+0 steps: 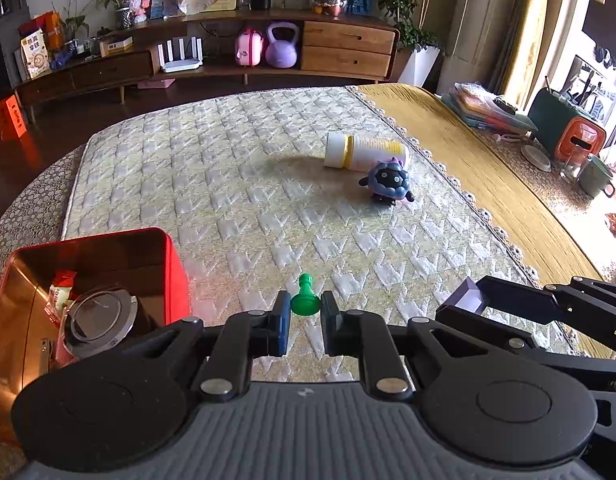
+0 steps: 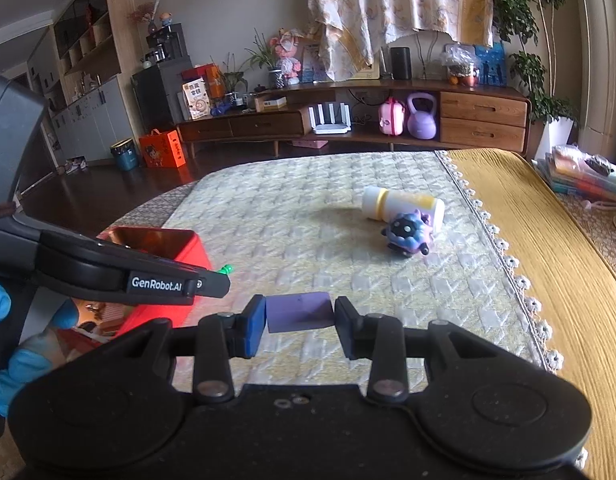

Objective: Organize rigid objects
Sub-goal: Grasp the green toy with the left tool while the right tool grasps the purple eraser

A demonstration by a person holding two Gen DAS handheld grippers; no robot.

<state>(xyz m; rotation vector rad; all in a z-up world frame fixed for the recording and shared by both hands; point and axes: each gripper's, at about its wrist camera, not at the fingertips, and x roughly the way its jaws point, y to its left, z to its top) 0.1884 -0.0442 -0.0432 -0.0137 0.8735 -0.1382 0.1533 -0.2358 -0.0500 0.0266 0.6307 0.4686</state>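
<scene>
Both grippers sit right under my lenses, each w/ a load. Going left to right:

Red tin (image 1: 175,276) at near left, lid off, open top. Inside I see a round metal-lidded jar (image 1: 101,312) and a small packet (image 1: 59,294) beside it, so by my read part of the sorting is already done. Can't tell what else is in there, the rest is shaded.

Left gripper (image 1: 305,307): jaws drawn nearly together, pinching a green chess pawn (image 1: 305,300) by its base, head pointing away from me. Pawn is clear of the mat, just right of the tin's near corner. From the right wrist view only its tip shows past the left gripper's finger.

Right gripper (image 2: 299,314): jaws partly apart, pressed on both ends of a purple block (image 2: 299,312), held level above the quilted mat (image 2: 308,208). In the left view the block shows as a purple box w/ a white face, near right.

Far right on the mat, well apart from the tin: white bottle (image 1: 364,151) w/ yellow band lying on its side, and a small blue-purple figurine (image 1: 388,182) touching or just in front of it, can't say which.

My tally: two items in the tin at least, two in hand and not yet dropped, two untouched on the mat. Roughly midway, I'd judge. Left for me: pawn and block into the tin, then go get bottle + figurine.
</scene>
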